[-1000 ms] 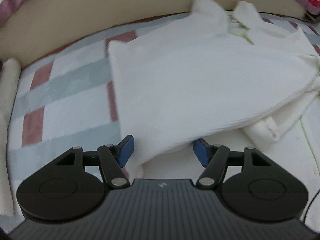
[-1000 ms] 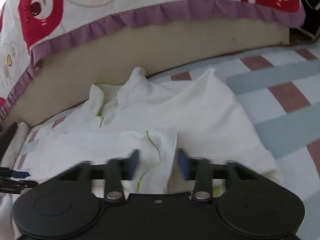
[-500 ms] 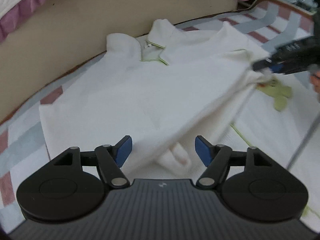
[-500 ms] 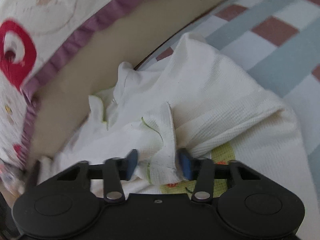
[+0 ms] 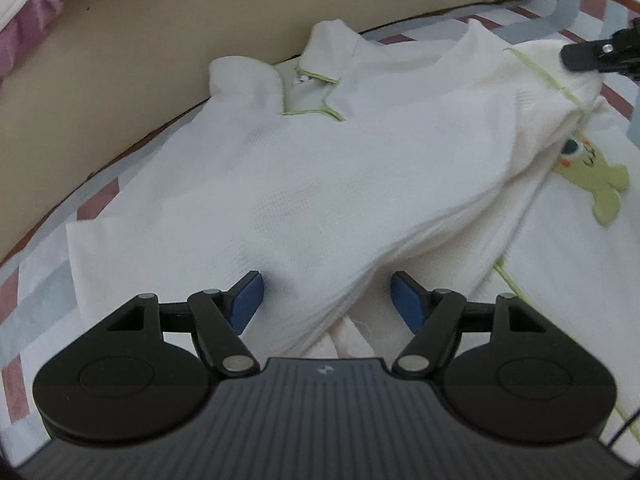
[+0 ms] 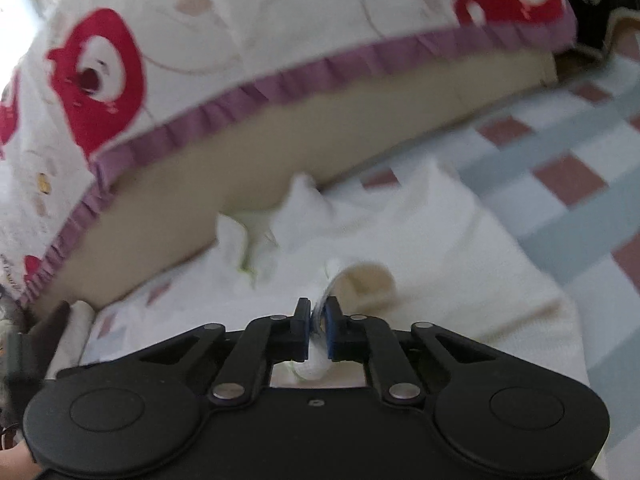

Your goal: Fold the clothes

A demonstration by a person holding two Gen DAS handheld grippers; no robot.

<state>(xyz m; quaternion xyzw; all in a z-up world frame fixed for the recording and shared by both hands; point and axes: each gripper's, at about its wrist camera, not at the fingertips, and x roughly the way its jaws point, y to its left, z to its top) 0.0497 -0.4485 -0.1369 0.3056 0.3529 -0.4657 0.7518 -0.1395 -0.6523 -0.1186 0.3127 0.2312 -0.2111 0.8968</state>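
A white collared shirt with lime-green trim and a green frog patch lies on a checked sheet, one side folded over the body. My left gripper is open, its blue pads on either side of the folded lower edge. My right gripper is shut on a fold of the shirt's white cloth, which curls up past the tips. The right gripper's tip shows at the far right of the left wrist view, over the green-trimmed edge.
The checked sheet in red, grey and white covers the surface. A beige mattress side with a purple-frilled, red-printed bedcover rises behind the shirt. A white rolled cloth lies at the left.
My right gripper has shut on the shirt's cloth and lifted it. The left gripper has stayed open and shifted slightly over the fold.
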